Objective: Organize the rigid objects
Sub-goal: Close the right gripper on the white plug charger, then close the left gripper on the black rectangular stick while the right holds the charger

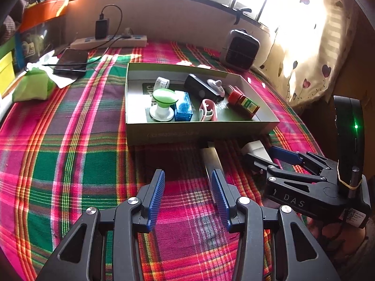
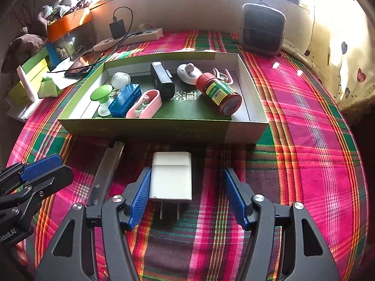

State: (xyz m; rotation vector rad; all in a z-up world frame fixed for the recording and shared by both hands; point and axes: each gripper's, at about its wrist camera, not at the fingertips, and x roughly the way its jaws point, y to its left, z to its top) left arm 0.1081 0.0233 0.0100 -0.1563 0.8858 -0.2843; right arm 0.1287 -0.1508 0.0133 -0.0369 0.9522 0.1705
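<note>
Legibly, "DAS" on right claw (image 1: 262,157), both claws apart; left claw (image 1: 187,196) empty.

"DAS" on the right tool (image 1: 264,154); perhaps "100%" on the red bottle (image 2: 219,93) label

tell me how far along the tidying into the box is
Mostly done: the box already holds the red bottle, blue case, pink case, black block and green knob. In hand: nothing gripped. The right gripper is open around the white charger on the cloth. Left: the charger and the clear tube beside it; the left gripper is open, holding nothing.
</note>
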